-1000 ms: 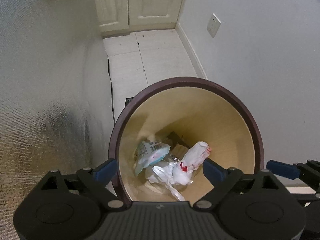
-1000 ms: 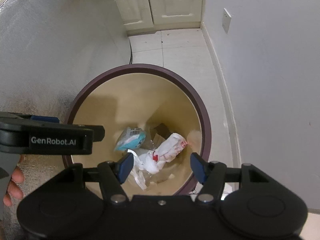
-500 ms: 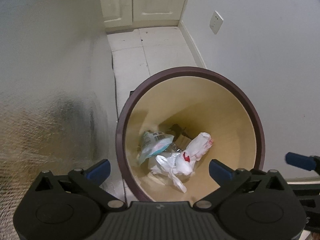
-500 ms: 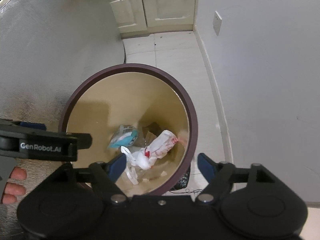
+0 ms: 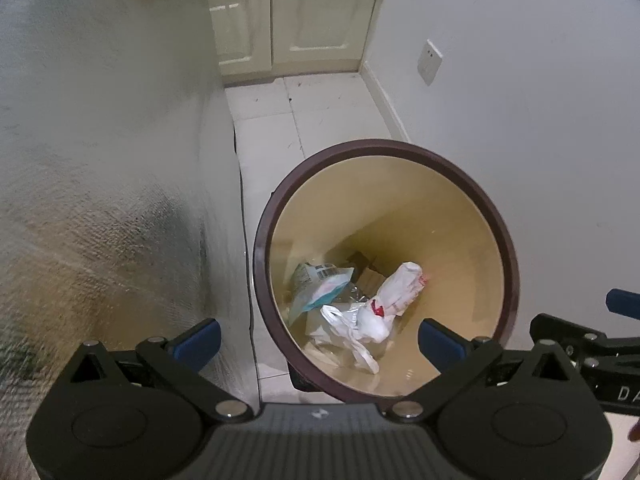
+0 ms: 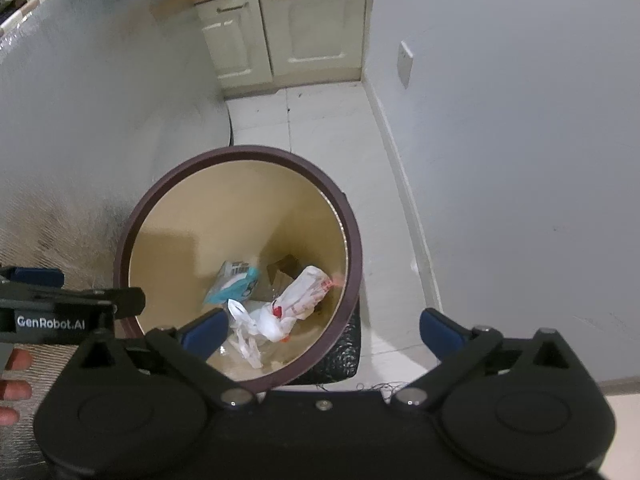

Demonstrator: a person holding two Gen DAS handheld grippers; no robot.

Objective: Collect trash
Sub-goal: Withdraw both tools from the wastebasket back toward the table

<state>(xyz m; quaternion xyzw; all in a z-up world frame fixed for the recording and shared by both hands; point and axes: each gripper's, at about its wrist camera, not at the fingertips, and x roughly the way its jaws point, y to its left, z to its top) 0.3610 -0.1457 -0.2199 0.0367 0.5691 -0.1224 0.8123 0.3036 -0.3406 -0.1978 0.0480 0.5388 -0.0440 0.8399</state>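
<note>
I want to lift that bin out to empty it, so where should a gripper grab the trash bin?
Grip the dark brown rim of the trash bin, coming straight down with one finger inside and one outside. The walls are smooth and tapered and there are no handles in view, so the raised lip is likely the only firm edge.

We find the bin's mouth unobstructed; trash lies only at its bottom. Foil-covered panel crowds its left, wall its right. Bare floor beyond, up to cabinets.
</note>
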